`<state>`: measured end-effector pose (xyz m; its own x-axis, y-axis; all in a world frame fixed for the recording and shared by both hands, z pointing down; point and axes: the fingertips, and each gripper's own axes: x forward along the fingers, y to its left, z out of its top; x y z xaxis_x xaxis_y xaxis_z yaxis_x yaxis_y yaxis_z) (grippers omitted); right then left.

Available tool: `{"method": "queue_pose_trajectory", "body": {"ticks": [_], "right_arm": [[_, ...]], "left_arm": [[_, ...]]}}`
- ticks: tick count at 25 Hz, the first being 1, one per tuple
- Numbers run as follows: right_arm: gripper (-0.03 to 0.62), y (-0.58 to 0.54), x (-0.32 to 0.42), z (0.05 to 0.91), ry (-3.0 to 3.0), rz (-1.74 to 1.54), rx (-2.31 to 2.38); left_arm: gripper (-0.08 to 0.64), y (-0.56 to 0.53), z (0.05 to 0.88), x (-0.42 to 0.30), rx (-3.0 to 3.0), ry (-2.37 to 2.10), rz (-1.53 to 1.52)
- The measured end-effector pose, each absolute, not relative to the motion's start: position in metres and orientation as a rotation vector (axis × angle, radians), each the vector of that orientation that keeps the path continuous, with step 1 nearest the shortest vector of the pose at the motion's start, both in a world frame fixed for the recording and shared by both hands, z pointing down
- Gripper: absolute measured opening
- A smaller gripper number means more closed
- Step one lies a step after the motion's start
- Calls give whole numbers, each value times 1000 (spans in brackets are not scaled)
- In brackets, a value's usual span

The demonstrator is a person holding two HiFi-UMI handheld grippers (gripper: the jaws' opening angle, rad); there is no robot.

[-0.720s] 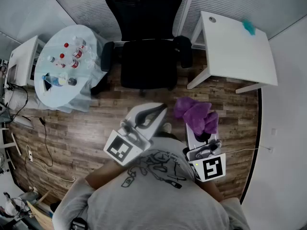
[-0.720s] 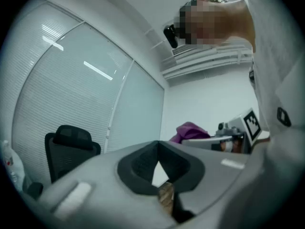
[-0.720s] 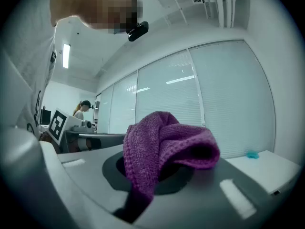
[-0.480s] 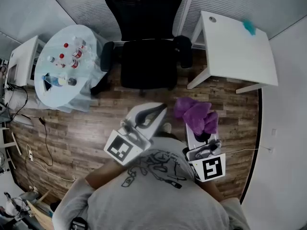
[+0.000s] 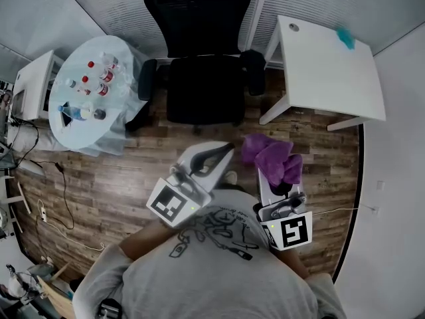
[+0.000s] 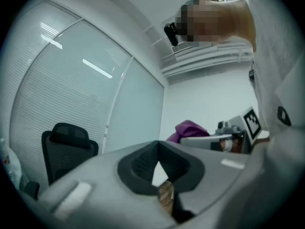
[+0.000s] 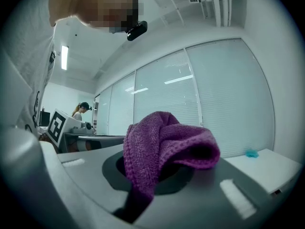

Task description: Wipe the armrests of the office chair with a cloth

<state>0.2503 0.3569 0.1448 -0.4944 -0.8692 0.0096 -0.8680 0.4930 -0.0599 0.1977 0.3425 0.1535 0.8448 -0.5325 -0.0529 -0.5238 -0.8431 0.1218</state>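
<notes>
Zero wiping yet, apparently: armrests [image 5: 147,78] well apart. Purple cloth [image 5: 272,157] pinched in right gripper [image 5: 273,178]; left gripper [image 5: 222,153] closed, empty. Approach, both wipes remaining.

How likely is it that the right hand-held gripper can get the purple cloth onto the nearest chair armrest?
Likely yes. The right hand-held gripper is shut on the purple cloth, and only bare floor lies between it and that armrest; the white table stands off to one side.
</notes>
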Motion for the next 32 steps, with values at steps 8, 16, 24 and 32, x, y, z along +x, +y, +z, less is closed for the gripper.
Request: {"method": "queue_pose_trajectory", "body": {"ticks": [8,16,24,32], "right_arm": [[35,360,283,153,2724,-80,-1545],[35,357,310,153,2731,-95,-1540],[35,337,305,164,2744,-96,-1523],[35,276,292,163,2744,-67,-1536]], "left_arm": [[0,344,165,233,2917,-864,-99],[1,342,165,260,2932,-881,-97],[0,319,170,252,2931,-911,-74],[0,259,172,242,2945,-880,-78]]}}
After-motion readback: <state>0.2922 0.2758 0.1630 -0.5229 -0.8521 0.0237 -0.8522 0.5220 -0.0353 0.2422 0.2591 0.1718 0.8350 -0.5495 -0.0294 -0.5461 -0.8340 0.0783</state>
